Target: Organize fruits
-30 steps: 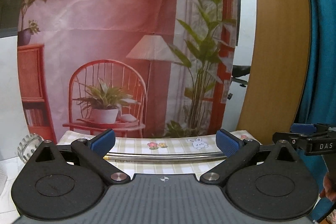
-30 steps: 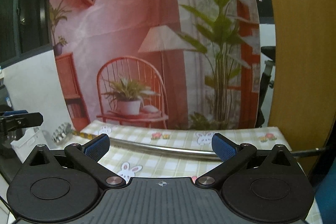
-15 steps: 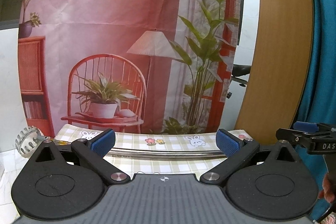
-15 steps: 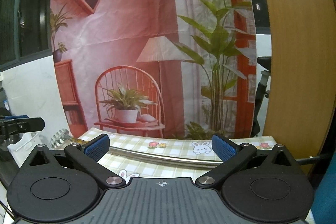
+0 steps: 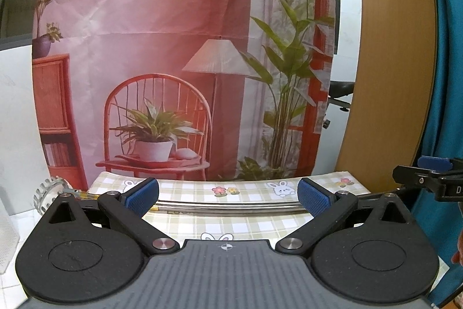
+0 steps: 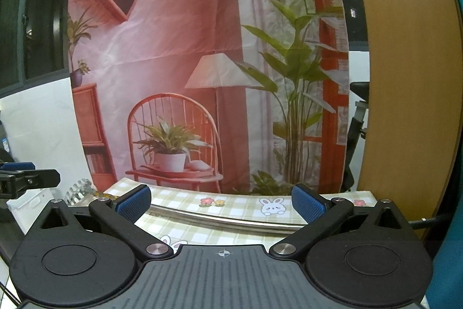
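Note:
No fruit shows in either view. My left gripper (image 5: pixel 228 196) is open and empty, held level above the checked tablecloth (image 5: pixel 231 222) and facing the backdrop. My right gripper (image 6: pixel 221 203) is open and empty, beside it to the right; it also shows at the right edge of the left wrist view (image 5: pixel 428 178). The left gripper shows at the left edge of the right wrist view (image 6: pixel 26 178). A shiny metal rim (image 5: pixel 231 207) curves across the table just beyond the blue pads; it also shows in the right wrist view (image 6: pixel 225 219). What the rim belongs to is hidden.
A printed backdrop (image 5: pixel 179 62) of a chair, lamp and plants hangs behind the table. A clear ridged glass object (image 5: pixel 49 193) stands at the table's far left. A wooden panel (image 5: pixel 390 62) rises on the right, with teal cloth (image 5: pixel 448 77) beside it.
Both views have tilted slightly upward; the table and metal rim sit lower in the frames. Both grippers stay open and empty.

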{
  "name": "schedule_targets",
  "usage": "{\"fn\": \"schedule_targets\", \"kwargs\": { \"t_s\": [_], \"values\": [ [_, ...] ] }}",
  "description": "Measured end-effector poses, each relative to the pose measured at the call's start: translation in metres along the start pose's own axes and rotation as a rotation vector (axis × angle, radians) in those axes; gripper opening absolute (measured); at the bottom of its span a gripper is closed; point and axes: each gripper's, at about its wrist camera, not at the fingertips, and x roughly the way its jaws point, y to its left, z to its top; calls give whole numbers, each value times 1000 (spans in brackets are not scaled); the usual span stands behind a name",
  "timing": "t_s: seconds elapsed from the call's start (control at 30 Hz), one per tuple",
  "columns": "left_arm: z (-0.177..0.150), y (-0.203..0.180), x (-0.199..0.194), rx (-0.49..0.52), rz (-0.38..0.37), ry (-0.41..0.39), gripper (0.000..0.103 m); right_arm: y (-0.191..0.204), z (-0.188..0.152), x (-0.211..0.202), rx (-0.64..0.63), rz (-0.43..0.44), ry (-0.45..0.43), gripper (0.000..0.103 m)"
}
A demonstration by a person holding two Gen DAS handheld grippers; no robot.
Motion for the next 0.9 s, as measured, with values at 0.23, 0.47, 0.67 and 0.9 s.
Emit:
{"fn": "schedule_targets", "kwargs": {
  "t_s": [0.23,0.47,0.67,0.9],
  "values": [
    [0,-2,0,16,7,6,103,0,0,-1,-2,-11,5,103],
    [1,-2,0,19,8,8,103,1,-1,-2,-4,-14,5,103],
    [0,-2,0,21,8,11,103,0,-1,-2,-5,-14,4,103],
    [0,-3,1,23,5,17,103,-1,0,-1,-5,-14,5,103]
  ]
}}
